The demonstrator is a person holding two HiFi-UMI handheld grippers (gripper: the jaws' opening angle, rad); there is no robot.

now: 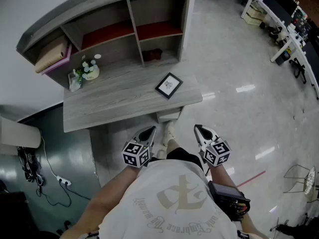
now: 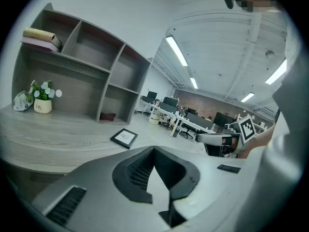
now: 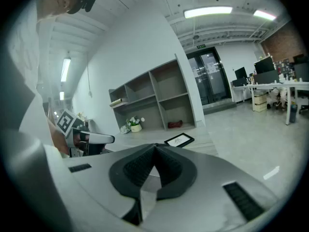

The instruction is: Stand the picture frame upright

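Pale glossy floor tiles spread around a grey wood-grain desk (image 1: pixel 119 96) with an open shelf unit (image 1: pixel 130 24) standing along its back edge. On the desk top, near its front right corner, the black-rimmed rectangular picture frame (image 1: pixel 169 85) lies flat with its white face up, turned at an angle to the desk edge; the gripper views show it (image 2: pixel 124 137) (image 3: pixel 179 140) lying flat in the same way. A small white flower pot (image 1: pixel 90 72) with white blooms stands on the desk towards the left, well apart from the frame. A dark reddish object (image 1: pixel 152 54) sits in the lower right shelf compartment, and a beige roll (image 1: pixel 50 54) rests on a pink board in the upper left one.

Both grippers are held close to the person's white shirt (image 1: pixel 172 203), off the desk's front edge and well short of the frame. The left gripper (image 1: pixel 150 130) (image 2: pixel 154 149) has its jaws pressed together with nothing between them. The right gripper (image 1: pixel 198 128) (image 3: pixel 154 149) is likewise closed tight and empty
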